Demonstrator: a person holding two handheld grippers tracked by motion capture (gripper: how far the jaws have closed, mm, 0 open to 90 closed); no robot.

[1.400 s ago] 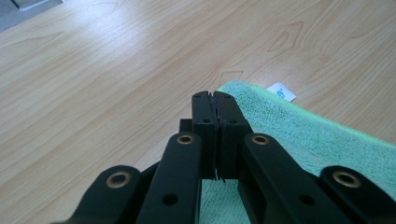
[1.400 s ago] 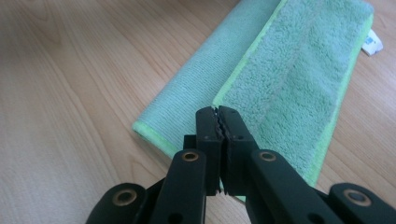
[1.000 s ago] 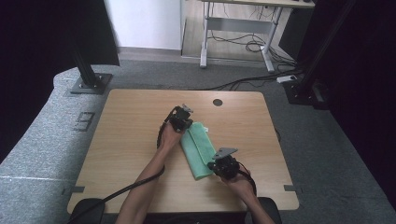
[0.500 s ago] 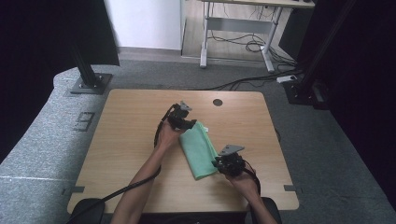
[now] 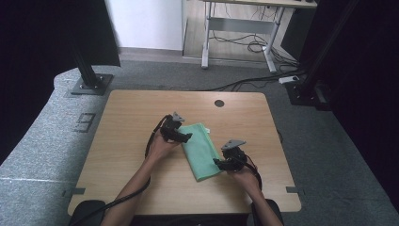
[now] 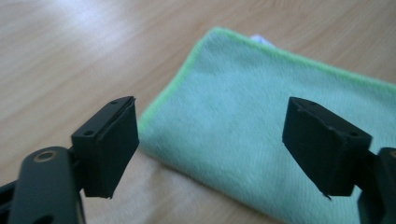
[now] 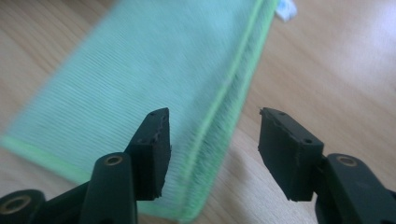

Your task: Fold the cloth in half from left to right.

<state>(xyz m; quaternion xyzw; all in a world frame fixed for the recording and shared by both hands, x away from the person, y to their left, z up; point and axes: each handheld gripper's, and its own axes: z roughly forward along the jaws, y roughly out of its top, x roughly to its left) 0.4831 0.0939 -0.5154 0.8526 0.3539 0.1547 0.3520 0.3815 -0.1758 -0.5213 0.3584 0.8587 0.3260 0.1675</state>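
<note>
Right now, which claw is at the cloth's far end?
The left claw: jaws open at the far end of the green cloth, near its white tag. The right claw sits at the near end.

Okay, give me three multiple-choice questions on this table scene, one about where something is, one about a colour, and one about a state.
1. Where does the folded green microfibre cloth lie on the wooden table?
A. between the two grippers
B. at the far left corner
C. over the round cable hole

2. What colour is the cloth's stitched edge?
A. red
B. brighter green
C. black

3. How do the jaws of the left gripper and right gripper stand?
A. both shut on the cloth
B. one open, one shut
C. both open

Answers: 1 A, the high view shows a gripper at each side of it. 2 B, both gripper views show a light green hem. 3 C, each gripper view shows a wide gap between the jaws.
</note>
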